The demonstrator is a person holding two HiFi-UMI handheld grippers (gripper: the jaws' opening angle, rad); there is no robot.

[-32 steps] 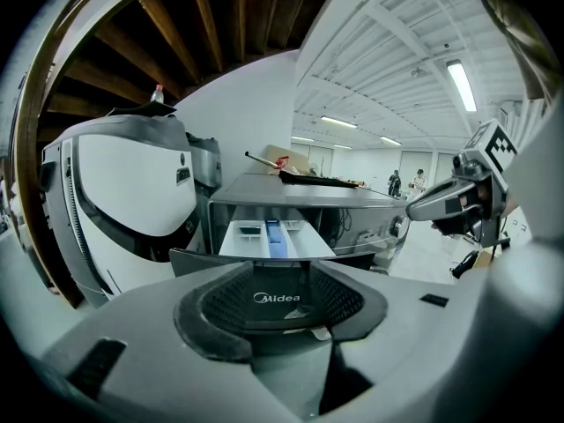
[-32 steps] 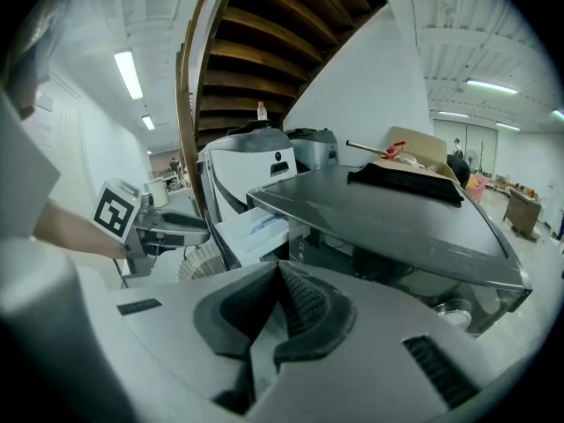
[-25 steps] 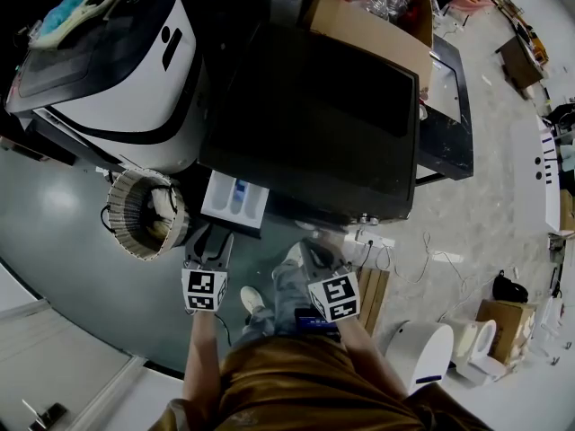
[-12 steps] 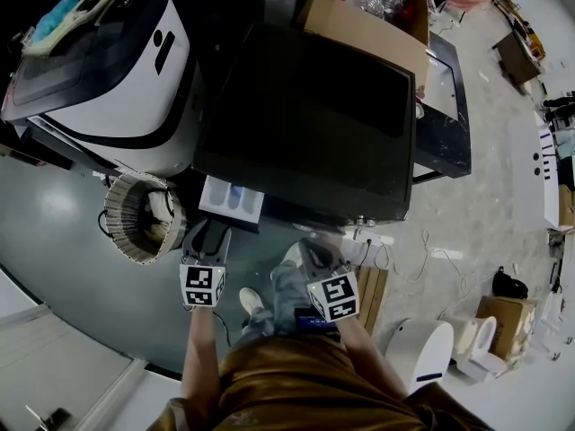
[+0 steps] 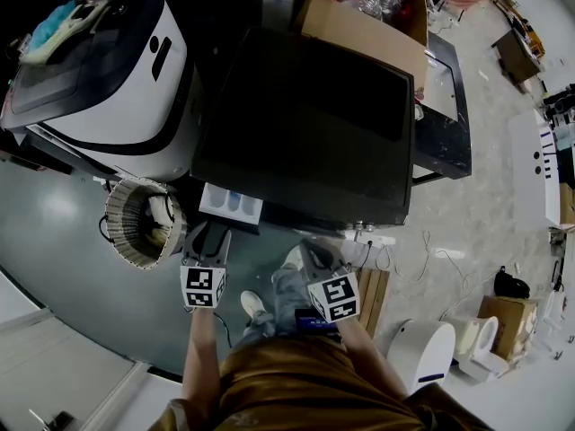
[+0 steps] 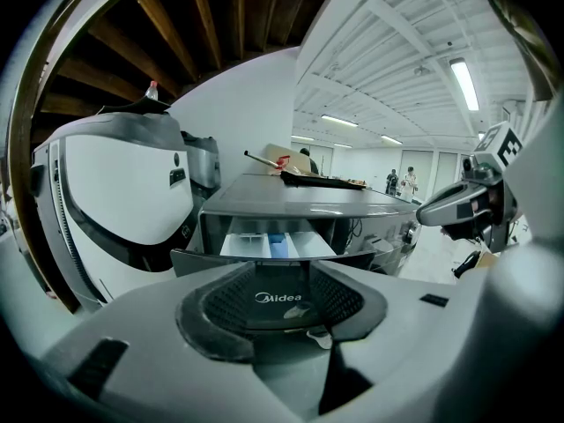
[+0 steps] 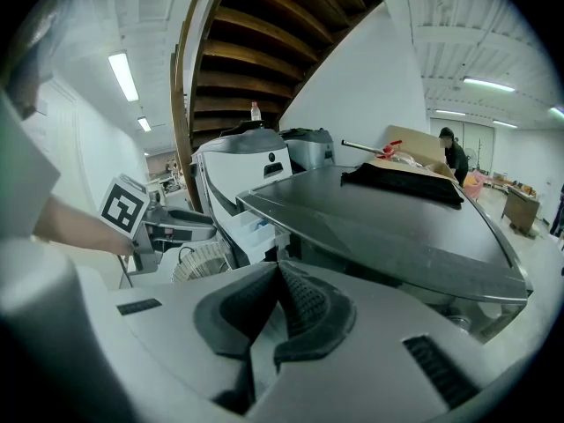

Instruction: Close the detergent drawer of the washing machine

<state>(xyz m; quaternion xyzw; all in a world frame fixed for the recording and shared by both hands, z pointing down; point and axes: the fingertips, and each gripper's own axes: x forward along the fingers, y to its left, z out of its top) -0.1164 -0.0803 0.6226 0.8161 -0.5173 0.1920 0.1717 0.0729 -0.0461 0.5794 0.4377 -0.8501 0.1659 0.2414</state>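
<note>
Head view: drawer (image 5: 230,203) partly out of the washer (image 5: 314,124), left tool (image 5: 208,233) at its front edge.
Left tool's jaws stand wide, with the drawer's dark front panel right ahead between the pads; contact cannot be told. White compartments show behind that panel, under the washer's top edge. Right tool (image 7: 275,276), jaws closed on nothing, hangs to the right, apart from the washer's front. A round basket (image 5: 121,227) sits just left of the left tool, with bare floor (image 5: 72,250) beyond it.
</note>
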